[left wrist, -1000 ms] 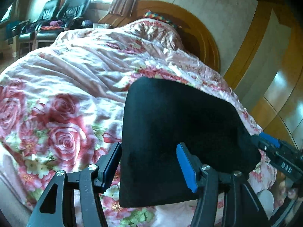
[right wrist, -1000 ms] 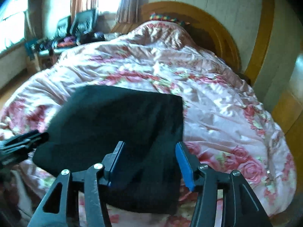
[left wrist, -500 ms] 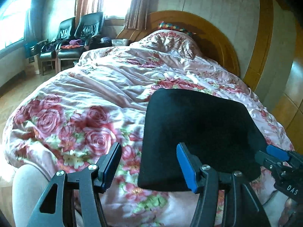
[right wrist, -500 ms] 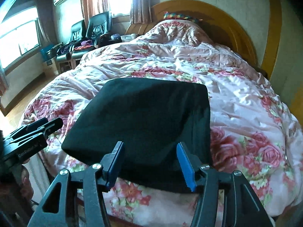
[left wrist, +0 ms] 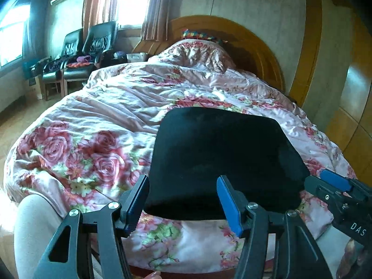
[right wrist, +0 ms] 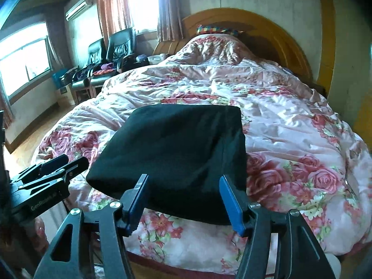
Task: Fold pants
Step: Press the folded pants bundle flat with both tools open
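Pants [left wrist: 223, 160]: black, folded to a compact flat rectangle – lying on the quilt near the foot edge of the bed, edges squared, no loose leg showing.
Left gripper [left wrist: 183, 200]: just short of the pants' near edge, at its left corner; jaws apart, holding nothing.
Right gripper [right wrist: 183, 200]: just short of the same near edge, toward the right corner; jaws apart, empty.
Quilt [right wrist: 290, 125]: pink, rose print, rumpled – it lies under the pants and runs beyond them to the headboard [right wrist: 274, 30].
Chairs [left wrist: 81, 53]: two dark armchairs, well left of the pants, beside the window.
Stage (judged): fold looks finished or nearly so.
Risk: the soft, uneven quilt could let the stack slump or slide toward the foot edge; an open finger catching the near hem would drag the top layer askew.
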Available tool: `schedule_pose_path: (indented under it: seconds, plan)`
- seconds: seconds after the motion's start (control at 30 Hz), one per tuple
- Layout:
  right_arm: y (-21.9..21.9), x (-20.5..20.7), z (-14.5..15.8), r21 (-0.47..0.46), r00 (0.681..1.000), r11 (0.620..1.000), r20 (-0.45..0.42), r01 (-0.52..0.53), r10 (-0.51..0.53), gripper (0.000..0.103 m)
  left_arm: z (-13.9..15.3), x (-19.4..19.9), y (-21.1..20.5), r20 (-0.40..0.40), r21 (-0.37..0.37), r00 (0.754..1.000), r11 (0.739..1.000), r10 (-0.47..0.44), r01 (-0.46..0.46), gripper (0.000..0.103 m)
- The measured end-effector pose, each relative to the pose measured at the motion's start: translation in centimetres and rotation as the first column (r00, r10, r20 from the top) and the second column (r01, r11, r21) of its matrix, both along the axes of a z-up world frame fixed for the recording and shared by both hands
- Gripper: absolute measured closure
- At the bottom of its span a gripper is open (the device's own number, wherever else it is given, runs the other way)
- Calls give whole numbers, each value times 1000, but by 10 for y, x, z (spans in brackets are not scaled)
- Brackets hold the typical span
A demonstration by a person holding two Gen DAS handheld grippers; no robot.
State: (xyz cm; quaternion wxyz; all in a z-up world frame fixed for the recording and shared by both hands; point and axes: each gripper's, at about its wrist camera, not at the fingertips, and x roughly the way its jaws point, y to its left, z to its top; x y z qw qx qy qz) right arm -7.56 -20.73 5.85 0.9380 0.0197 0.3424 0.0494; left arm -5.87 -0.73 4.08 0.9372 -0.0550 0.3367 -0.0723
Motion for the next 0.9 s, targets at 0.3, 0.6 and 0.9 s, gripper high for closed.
schedule_pose_path:
  seconds: [0.3,0.6,0.9]
  plan:
    - [0,-2,1,0,1000,1000,18,14,-14,40,3,-7,-4,23,45,999,998,45,-46,42]
    - [-2,-1,-3,1,1000,1000,6,25,-25,40,0,-6,-6,-2,63,999,997,46,-46,42]
    - [0,0,-7,2,1000,1000,-1,21,-21,39,0,-6,-7,-2,80,999,996,47,-46,42]
